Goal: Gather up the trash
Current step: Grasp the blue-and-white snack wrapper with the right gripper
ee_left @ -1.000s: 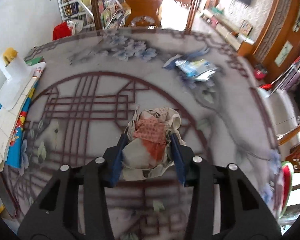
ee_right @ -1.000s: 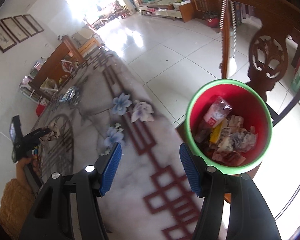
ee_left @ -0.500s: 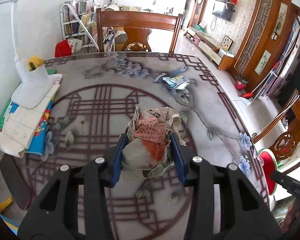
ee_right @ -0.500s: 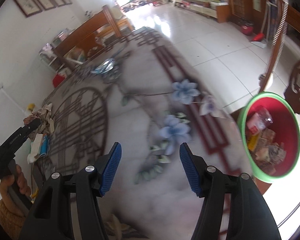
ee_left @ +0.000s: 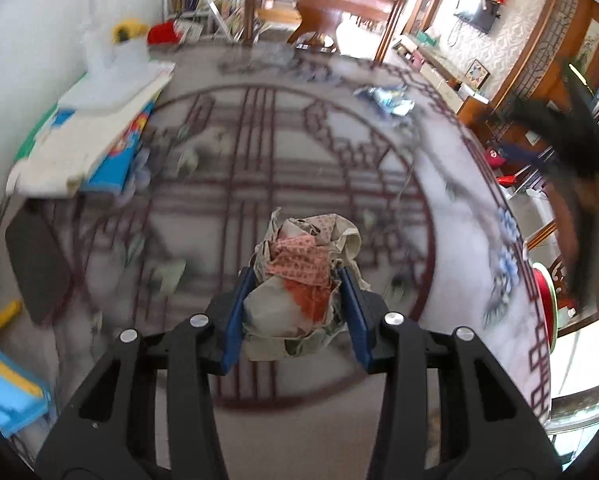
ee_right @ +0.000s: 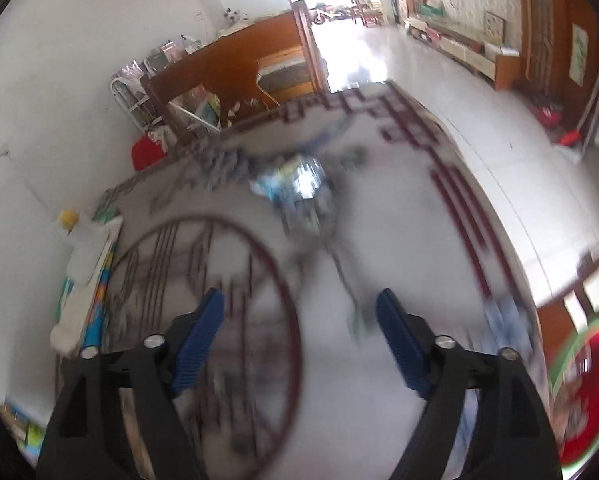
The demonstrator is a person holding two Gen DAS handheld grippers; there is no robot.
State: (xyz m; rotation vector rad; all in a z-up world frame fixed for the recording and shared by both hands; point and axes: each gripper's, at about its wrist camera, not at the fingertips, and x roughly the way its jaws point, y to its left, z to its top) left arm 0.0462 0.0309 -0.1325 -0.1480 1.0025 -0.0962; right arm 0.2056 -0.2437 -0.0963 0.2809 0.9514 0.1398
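Observation:
My left gripper [ee_left: 295, 280] is shut on a crumpled wad of paper trash [ee_left: 299, 272], beige with orange-red print, held above the patterned table [ee_left: 259, 152]. My right gripper [ee_right: 299, 312] is open and empty above the table [ee_right: 379, 240], facing a blue and silver wrapper [ee_right: 299, 178] that lies further along the table. The same wrapper shows in the left wrist view [ee_left: 387, 98] at the far right of the table. A red bin with a green rim [ee_right: 587, 396] holding trash sits off the table's right edge; it also shows in the left wrist view [ee_left: 543, 300].
A stack of books and papers [ee_left: 87, 140] with a white lamp base [ee_left: 111, 52] lies at the table's left side. A dark flat object [ee_left: 35, 268] lies near the left edge. A wooden chair [ee_left: 319, 4] stands at the far end. The right gripper's dark shape [ee_left: 571, 128] shows blurred at the right.
My right gripper swung left from the bin side to face the wrapper on the table. My left gripper, still holding the wad, pulled back and turned a little right.

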